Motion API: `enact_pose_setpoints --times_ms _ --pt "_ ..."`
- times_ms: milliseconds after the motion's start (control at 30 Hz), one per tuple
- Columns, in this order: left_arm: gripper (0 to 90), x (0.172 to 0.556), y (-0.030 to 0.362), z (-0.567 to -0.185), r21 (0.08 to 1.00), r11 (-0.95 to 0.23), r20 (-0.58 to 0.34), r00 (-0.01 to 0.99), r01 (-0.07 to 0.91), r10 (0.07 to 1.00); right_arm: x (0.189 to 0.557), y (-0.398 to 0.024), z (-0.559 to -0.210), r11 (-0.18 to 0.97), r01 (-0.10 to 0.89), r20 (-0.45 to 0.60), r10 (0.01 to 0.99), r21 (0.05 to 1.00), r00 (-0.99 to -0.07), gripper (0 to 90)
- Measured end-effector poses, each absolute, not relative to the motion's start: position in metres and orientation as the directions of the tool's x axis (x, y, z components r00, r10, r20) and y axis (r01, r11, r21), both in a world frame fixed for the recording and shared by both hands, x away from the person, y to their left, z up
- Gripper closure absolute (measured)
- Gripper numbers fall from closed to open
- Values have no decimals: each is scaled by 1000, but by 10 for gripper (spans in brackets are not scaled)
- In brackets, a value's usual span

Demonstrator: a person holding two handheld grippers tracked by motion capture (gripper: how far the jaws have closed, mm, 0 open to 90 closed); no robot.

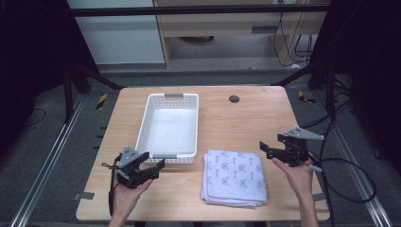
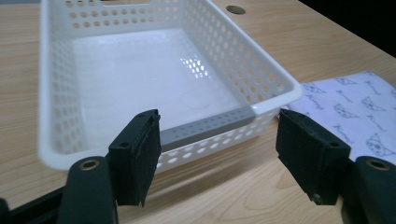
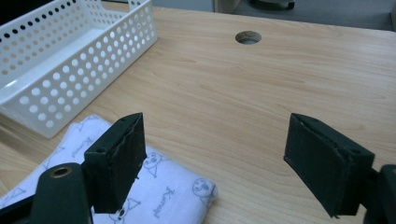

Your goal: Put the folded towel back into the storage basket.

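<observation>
We hold the left tool (image 1: 152, 168) and right tool (image 1: 266, 148) spread wide, empty. The folded cloth (image 1: 234, 177), printed with small cat faces, lies on the surface (image 1: 236, 123) beside the white basket (image 1: 169, 126); no readable writing.

the high view looks forward and down on the whole table (image 1: 236, 118). the left gripper view sits low, close to the basket (image 2: 280, 88), facing its near corner. the right gripper view, equally low, faces across the cloth (image 3: 177, 196). all three share basket and cloth.
</observation>
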State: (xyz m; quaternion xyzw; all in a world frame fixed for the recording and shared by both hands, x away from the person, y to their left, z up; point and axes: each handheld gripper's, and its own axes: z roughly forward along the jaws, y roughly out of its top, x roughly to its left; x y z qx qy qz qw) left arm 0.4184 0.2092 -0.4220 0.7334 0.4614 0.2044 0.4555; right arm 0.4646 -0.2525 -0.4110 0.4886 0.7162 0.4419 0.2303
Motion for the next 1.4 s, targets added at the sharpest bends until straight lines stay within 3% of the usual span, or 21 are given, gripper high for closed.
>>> enact_pose_setpoints --times_ms 367,767,900,1400 --pt "326 411 168 -433 834 -246 -96 569 494 817 459 -240 -421 236 499 37 878 834 -477 264" --pt "340 406 136 -450 801 -317 -93 629 507 772 461 -234 -430 269 521 44 858 810 -512 287" --pt "341 406 125 -455 789 -344 -87 647 509 757 461 -239 -438 205 527 111 855 825 -507 311" --pt "345 405 98 -468 761 -392 -86 679 517 729 465 -262 -467 119 591 203 870 798 -449 347"
